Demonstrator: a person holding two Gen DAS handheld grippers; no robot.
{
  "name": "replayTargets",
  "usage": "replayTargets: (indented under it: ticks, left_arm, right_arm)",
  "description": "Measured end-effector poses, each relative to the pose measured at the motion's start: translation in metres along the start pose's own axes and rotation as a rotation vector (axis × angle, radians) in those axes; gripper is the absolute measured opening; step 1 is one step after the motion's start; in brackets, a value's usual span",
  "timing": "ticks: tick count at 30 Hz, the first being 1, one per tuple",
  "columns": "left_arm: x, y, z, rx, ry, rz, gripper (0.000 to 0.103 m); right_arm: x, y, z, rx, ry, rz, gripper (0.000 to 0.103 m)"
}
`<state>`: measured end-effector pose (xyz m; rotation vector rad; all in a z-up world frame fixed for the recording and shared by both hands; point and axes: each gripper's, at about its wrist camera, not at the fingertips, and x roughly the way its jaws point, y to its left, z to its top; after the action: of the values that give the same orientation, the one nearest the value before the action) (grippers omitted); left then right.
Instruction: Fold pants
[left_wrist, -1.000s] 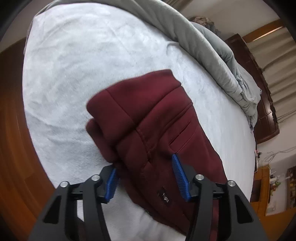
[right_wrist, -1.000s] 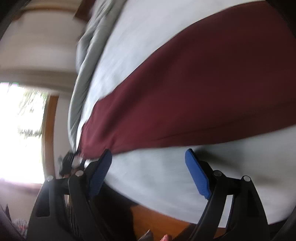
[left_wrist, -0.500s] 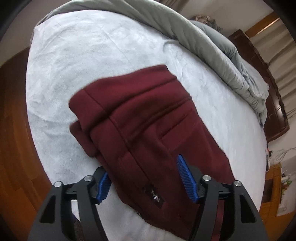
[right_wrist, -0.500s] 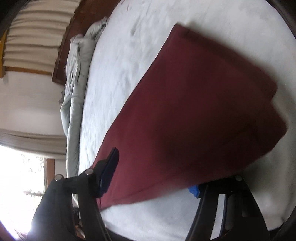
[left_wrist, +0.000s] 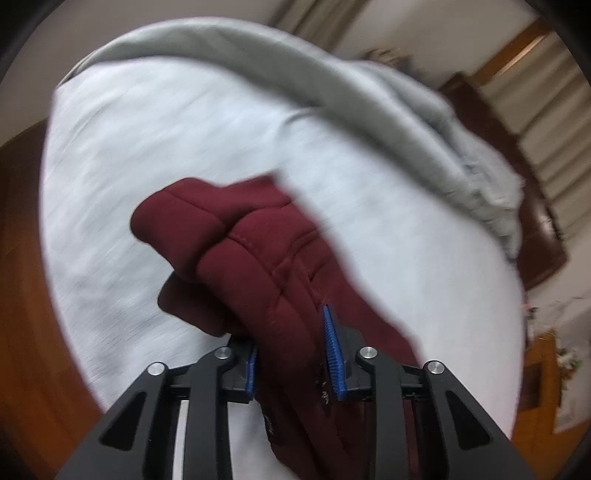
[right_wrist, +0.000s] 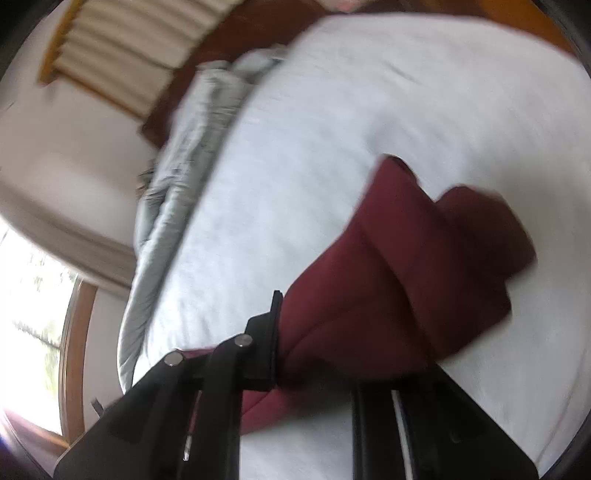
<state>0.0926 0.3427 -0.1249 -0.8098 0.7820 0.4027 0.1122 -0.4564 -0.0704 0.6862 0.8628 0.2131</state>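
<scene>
The maroon pants (left_wrist: 258, 258) are bunched in a thick wad over the white bed (left_wrist: 166, 129), gripped from two sides. The left tongs (left_wrist: 291, 354) are clenched on a fat roll of the waistband end, blue pads pressing in from either side. The right tongs (right_wrist: 332, 350) seem to be clamped on the other end of the cloth, but one finger is buried under the fabric and the picture is smeared by motion, so that grip is a likely reading and not a sure one.

To do this step well, both tongs should travel together and keep the cloth taut between them, so the layers come down flat and do not slump into a lump. It is wise to set the fold edge down first, square to the rest, and to let go only once the fabric rests on the bed. A thick bite like the left one may drag the lower layers along on release, so opening wide before pulling back would help.

A rumpled grey duvet (left_wrist: 332, 99) lies along the far side of the bed, well apart from the pants. The dark wooden headboard (left_wrist: 539, 236) is beyond it. Nothing sits in the folding area.
</scene>
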Motion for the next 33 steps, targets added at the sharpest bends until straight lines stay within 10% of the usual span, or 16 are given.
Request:
replayTargets:
  ticks: [12, 21, 33]
  left_arm:
    - [-0.015, -0.125, 0.045, 0.143, -0.142, -0.297, 0.024]
    - [0.088, -0.011, -0.038, 0.027, 0.182, -0.072, 0.025]
    - [0.083, -0.033, -0.016, 0.158, 0.188, -0.094, 0.029]
  right_arm:
    - [-0.062, 0.063, 0.095, -0.179, -0.256, 0.078, 0.013]
    - [0.006, -0.096, 0.036, 0.099, -0.005, -0.210, 0.013]
    - [-0.006, -0.121, 0.042, 0.164, -0.044, -0.047, 0.014]
